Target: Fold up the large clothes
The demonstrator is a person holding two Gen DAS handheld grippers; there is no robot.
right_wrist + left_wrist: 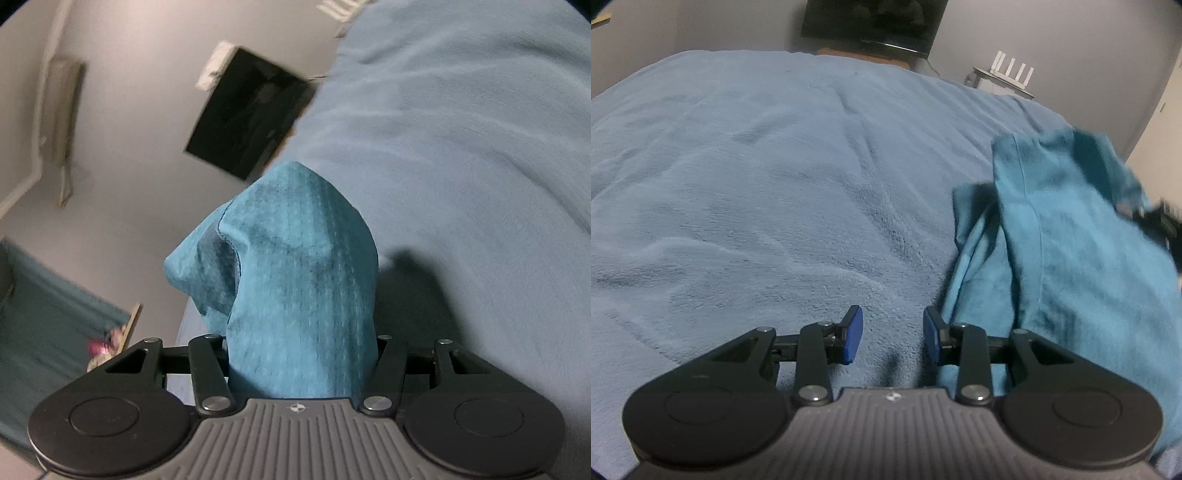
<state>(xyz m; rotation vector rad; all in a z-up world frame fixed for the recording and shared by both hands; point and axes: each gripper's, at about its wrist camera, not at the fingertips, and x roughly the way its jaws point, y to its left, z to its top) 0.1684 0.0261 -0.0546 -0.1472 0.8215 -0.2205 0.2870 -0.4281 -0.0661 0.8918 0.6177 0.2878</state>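
Teal garment point(295, 266) is bunched between the jaws of your right gripper point(301, 363) — clamped and lifted above the blue blanket point(757, 184). Your left gripper point(893, 334) hovers beside it — jaws apart, holding nothing.

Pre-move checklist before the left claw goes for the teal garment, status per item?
1. Left claw open, nothing between its blue pads: ok.
2. Right claw gripping the teal textured fabric garment: cloth bunches between its arms, but the fingertips are hidden: cannot tell.
3. Garment within the left claw's view: ok, it hangs at the right.
4. Graspable edge or corner showing: a seam line shows, but motion blur hides which edge: cannot tell.
5. Garment spread flat on the light blue fleece blanket: not ok, it is bunched and lifted.
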